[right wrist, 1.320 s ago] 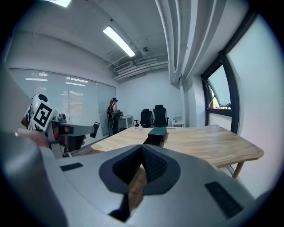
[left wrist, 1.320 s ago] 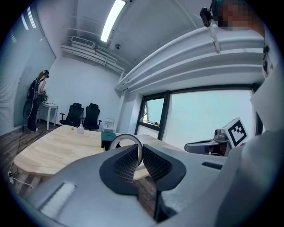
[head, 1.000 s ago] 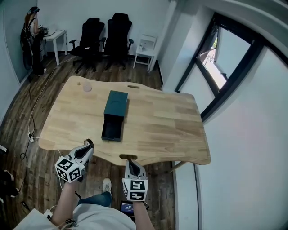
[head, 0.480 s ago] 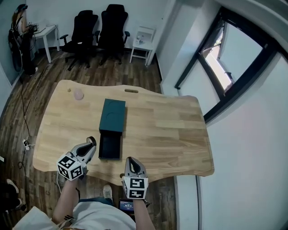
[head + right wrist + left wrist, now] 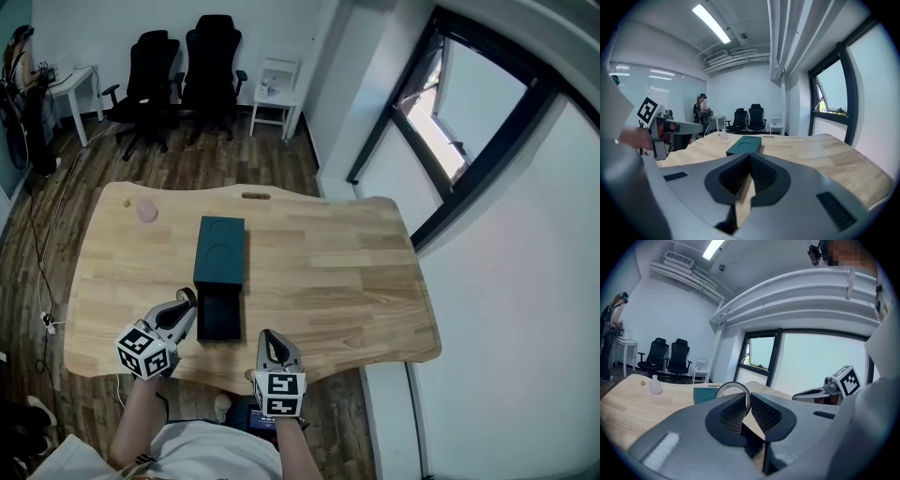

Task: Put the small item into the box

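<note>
**Left gripper** (image 5: 746, 401): clenched on a thin ring (image 5: 733, 384), which stands upright between its pads. The gripper hovers just beside the pulled-out drawer (image 5: 217, 314) of the teal box (image 5: 220, 251).

**Right gripper** (image 5: 749, 161): jaws pressed together with nothing between them, at the near edge of the surface (image 5: 319, 272). The box lies ahead and slightly to its left.

**Pink bottle** (image 5: 146, 211): stands beyond the box, well ahead of the left gripper.

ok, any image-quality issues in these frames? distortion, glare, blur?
Head view: fisheye bends the table edges; window washed out bright.
Left gripper view: dark circular vignette, mosaic patch top right, ring in the left tool sharp.
Right gripper view: same vignette, ceiling light bright without flare, box in focus.
</note>
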